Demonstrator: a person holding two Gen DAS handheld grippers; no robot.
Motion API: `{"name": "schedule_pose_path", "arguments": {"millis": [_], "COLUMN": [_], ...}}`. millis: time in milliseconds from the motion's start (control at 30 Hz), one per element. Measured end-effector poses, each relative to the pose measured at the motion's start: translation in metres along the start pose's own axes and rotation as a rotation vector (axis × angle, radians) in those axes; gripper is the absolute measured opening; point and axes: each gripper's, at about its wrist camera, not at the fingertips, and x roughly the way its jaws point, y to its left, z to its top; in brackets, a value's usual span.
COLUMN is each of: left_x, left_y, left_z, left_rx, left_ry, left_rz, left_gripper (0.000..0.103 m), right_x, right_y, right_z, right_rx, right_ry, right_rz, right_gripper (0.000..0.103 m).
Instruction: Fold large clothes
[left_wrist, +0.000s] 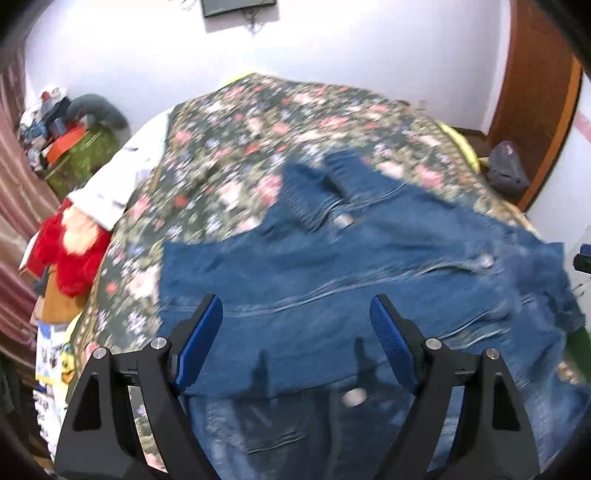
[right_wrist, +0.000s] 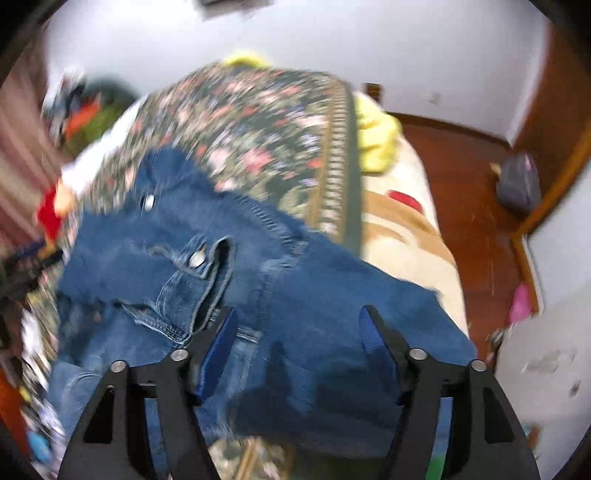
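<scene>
A blue denim jacket lies spread on a bed with a dark floral cover. Its collar and metal buttons face up. My left gripper is open just above the jacket's near part, jaws wide apart, holding nothing. In the right wrist view the jacket lies crumpled, with a buttoned chest pocket at the left. My right gripper is open above the jacket's right part and is empty. Both views are motion-blurred.
A red plush toy and white cloth lie at the bed's left edge. A cluttered green stand stands far left. A yellow blanket and cream sheet show at the right. A grey bag sits on the wooden floor.
</scene>
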Motion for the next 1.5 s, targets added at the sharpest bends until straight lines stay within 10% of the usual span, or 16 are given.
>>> {"name": "schedule_pose_path", "arguments": {"millis": [233, 633, 967, 1333, 1500], "left_x": [0.004, 0.063, 0.090, 0.066, 0.042], "left_y": [-0.057, -0.109, -0.116, -0.099, -0.076], "left_z": [0.025, 0.019, 0.006, 0.014, 0.018], "left_rx": [0.073, 0.159, 0.153, 0.107, 0.059], "left_ry": [-0.010, 0.124, 0.207, 0.123, 0.060], "left_rz": [-0.073, -0.084, -0.106, -0.088, -0.089], "left_gripper": [0.082, 0.082, 0.082, 0.082, 0.082], "right_x": [-0.032, 0.021, 0.059, 0.034, -0.020], "right_y": [-0.083, -0.158, -0.176, -0.163, -0.131], "right_z": [-0.039, -0.138, -0.125, -0.069, -0.027], "right_rx": [0.210, 0.612, 0.742, 0.612, 0.478], "right_ry": [-0.029, 0.137, 0.086, -0.139, -0.314], "right_rz": [-0.054, 0.138, 0.164, 0.035, 0.062], "right_gripper": [0.084, 0.084, 0.084, 0.023, 0.017]}}
